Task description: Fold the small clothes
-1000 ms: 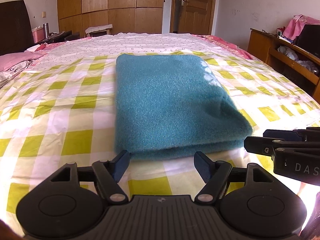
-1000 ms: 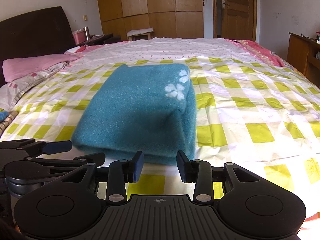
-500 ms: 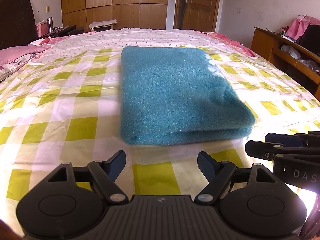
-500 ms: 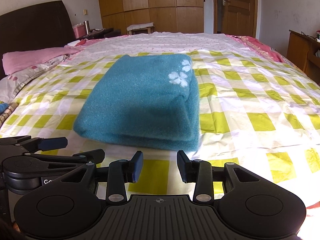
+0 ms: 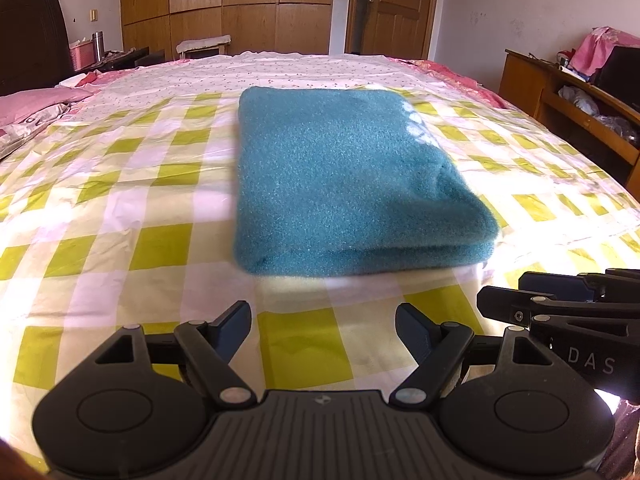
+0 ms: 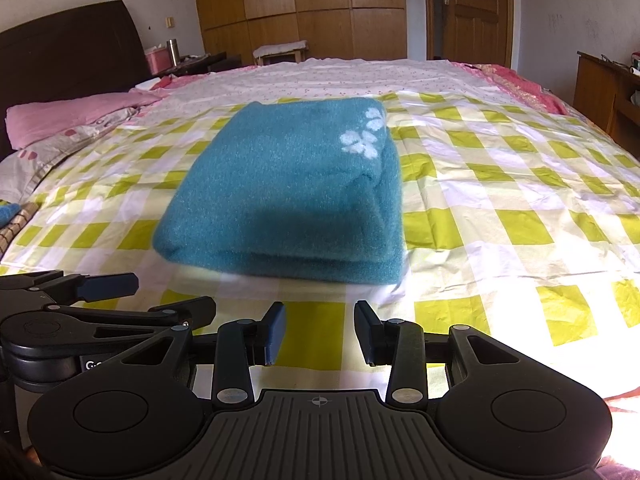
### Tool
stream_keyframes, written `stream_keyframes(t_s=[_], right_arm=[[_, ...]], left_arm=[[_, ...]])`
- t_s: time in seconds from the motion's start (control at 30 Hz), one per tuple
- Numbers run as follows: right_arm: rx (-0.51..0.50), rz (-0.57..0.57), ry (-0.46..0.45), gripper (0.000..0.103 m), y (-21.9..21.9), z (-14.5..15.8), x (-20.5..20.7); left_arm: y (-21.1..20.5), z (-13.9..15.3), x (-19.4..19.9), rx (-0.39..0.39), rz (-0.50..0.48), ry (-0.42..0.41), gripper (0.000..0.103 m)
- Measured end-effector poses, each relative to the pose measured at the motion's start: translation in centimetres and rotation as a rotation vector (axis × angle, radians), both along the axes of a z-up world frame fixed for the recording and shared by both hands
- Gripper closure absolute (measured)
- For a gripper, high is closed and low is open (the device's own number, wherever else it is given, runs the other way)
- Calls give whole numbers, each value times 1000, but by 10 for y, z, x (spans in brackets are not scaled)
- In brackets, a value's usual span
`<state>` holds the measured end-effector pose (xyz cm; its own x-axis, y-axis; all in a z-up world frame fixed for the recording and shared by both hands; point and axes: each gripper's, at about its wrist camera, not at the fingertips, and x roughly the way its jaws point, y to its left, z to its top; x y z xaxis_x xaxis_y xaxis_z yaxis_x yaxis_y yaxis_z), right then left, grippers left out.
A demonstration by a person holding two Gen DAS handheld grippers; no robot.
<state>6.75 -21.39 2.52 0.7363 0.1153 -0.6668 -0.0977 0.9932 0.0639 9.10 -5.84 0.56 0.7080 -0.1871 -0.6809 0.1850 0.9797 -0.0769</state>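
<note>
Left wrist view: left gripper [image 5: 323, 322], jaws spread wide, grasping nothing; folded teal garment [image 5: 348, 184] flat on checked bedsheet [image 5: 120, 208], just ahead. Right wrist view: right gripper [image 6: 320, 332], jaws parted, unloaded; garment [image 6: 288, 196] ahead, white flower motif [image 6: 362, 138] uppermost.

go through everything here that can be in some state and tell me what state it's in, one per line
teal garment: folded, lying flat on the checked sheet, touched by neither claw
left claw: open, empty, short of the garment
right claw: open, empty, short of the garment
checked sheet: spread over the bed
door: closed
wardrobe doors: closed
</note>
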Motion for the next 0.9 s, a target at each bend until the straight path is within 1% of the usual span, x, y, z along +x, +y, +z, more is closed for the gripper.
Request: stream_keyframes(t_s=[0.2, 0.23, 0.3, 0.37, 0.5, 0.9], right_arm=[[10, -5, 5, 66, -1, 0, -3], [9, -5, 8, 66, 0, 0, -4], [7, -7, 11, 66, 0, -1, -5], [12, -8, 16, 66, 0, -3, -6], [19, -14, 23, 66, -1, -5, -8], [29, -13, 44, 66, 0, -10, -14]], left_arm=[[4, -1, -4, -29, 7, 18, 16], [4, -2, -5, -21, 13, 21, 15], [3, -3, -5, 7, 26, 28, 8], [3, -3, -6, 23, 28, 27, 6], [4, -4, -8, 14, 31, 26, 6], [4, -3, -12, 33, 45, 13, 5]])
